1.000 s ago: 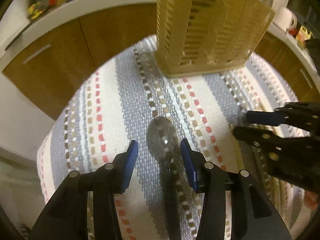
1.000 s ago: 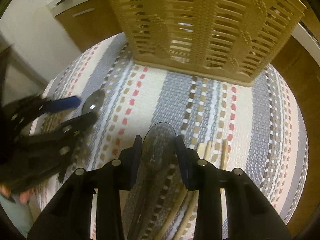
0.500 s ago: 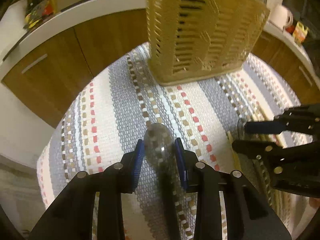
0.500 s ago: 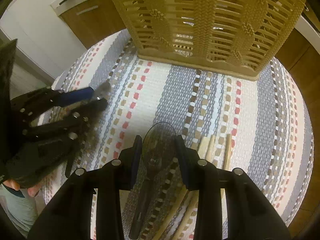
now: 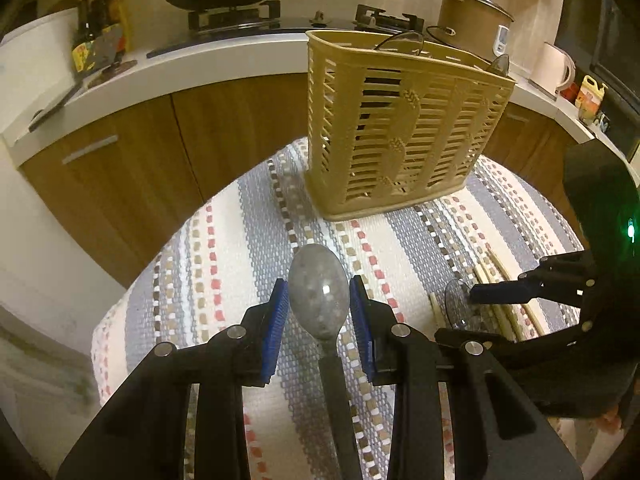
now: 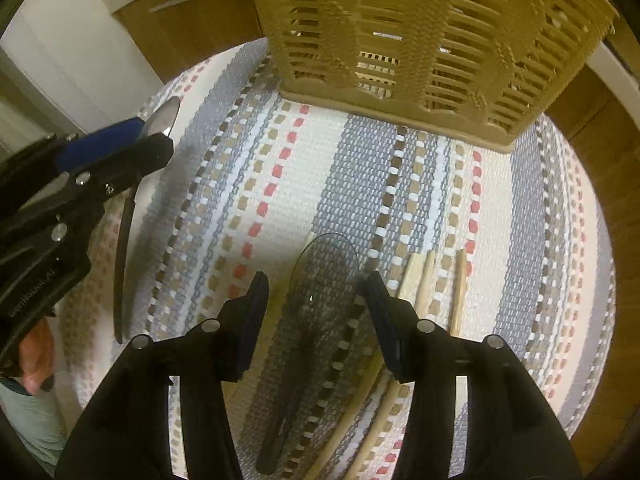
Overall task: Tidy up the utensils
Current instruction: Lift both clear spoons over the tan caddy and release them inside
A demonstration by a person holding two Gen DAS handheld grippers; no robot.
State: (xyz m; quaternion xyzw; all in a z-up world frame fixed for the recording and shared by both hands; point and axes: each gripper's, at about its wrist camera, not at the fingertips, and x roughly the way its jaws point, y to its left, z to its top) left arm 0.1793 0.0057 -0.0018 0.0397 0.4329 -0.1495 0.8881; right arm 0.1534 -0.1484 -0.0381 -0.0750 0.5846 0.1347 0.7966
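Now the left gripper (image 5: 319, 312) clasps the grey spoon (image 5: 319, 290) by its bowl.

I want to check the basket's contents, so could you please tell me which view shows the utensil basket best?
The left wrist view: the utensil basket appears whole, rim included, with utensil tops poking above it. The right wrist view shows only its slatted lower wall and base, cropped at the top.

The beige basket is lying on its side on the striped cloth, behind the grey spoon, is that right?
Not quite. The beige basket stands upright on the striped cloth, open end up, behind the grey spoon. The left wrist view shows it.
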